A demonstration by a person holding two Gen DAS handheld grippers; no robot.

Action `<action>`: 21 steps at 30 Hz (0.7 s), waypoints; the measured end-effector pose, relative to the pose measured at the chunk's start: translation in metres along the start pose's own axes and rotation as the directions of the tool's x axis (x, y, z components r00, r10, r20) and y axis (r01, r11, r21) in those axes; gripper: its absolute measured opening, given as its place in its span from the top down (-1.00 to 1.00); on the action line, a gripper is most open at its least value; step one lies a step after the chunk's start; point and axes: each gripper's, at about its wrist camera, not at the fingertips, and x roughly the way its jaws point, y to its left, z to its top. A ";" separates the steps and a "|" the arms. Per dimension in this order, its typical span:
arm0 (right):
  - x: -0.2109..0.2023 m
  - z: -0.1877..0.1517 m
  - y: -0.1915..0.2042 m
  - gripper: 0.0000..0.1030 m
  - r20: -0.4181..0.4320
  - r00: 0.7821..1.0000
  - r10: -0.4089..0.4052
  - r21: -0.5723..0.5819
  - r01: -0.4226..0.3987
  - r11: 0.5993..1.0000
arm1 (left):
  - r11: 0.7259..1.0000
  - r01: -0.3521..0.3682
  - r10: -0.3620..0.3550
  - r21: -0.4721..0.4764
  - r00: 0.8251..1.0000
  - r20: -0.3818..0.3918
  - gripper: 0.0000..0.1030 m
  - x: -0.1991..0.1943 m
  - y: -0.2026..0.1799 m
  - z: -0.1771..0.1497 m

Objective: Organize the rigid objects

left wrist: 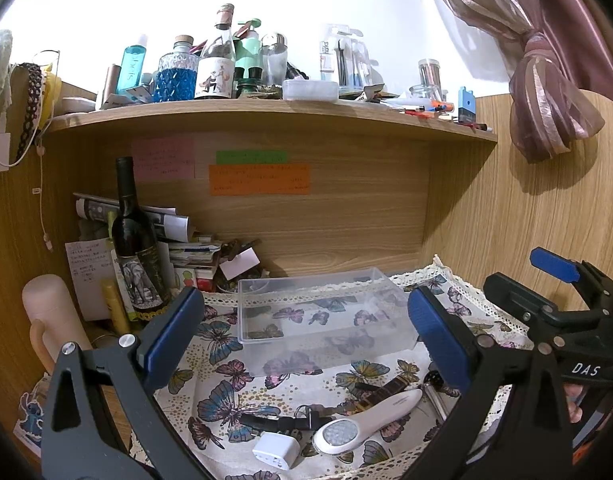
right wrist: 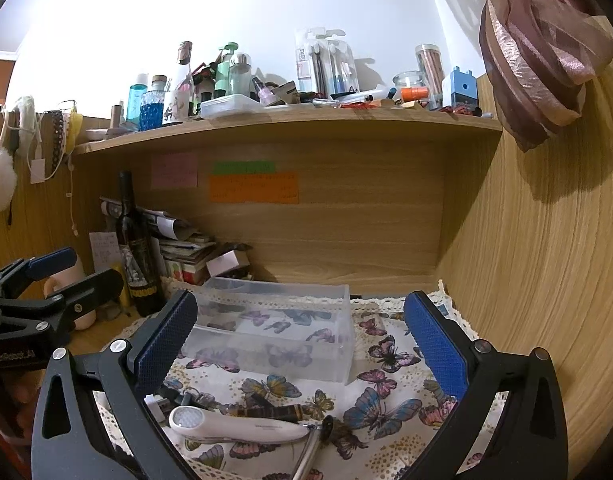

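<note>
A clear plastic box (left wrist: 322, 316) stands empty on the butterfly cloth (left wrist: 226, 400); it also shows in the right wrist view (right wrist: 274, 332). In front of it lie a white handheld device (left wrist: 366, 420), a white plug adapter (left wrist: 276, 450), a dark key fob (left wrist: 282, 422), a brown patterned stick (left wrist: 382, 394) and a metal tool (left wrist: 436, 396). The white device (right wrist: 234, 426) and metal tool (right wrist: 310, 448) lie close before my right gripper (right wrist: 302, 336). My left gripper (left wrist: 306, 328) is open above the items. Both grippers are empty.
A dark wine bottle (left wrist: 136, 248), stacked papers (left wrist: 186, 248) and a pink flask (left wrist: 50, 316) crowd the left corner. A shelf (left wrist: 266, 114) with bottles hangs overhead. A wooden wall (right wrist: 546, 280) closes the right side. A curtain (left wrist: 554, 92) hangs at the upper right.
</note>
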 end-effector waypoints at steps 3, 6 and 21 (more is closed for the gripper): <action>-0.001 0.000 0.001 -1.00 0.001 1.000 0.003 0.000 -0.003 1.000 | 1.000 -0.002 0.002 -0.001 1.000 0.002 -1.00 0.000 0.000 0.000; -0.002 0.001 0.002 -1.00 0.004 1.000 0.003 0.002 -0.003 1.000 | 1.000 -0.001 0.001 -0.002 1.000 0.002 -1.00 0.000 0.000 0.000; -0.005 0.004 0.003 -1.00 0.006 1.000 0.007 0.000 -0.007 1.000 | 1.000 0.001 -0.001 -0.007 1.000 0.011 -1.00 -0.001 -0.002 0.001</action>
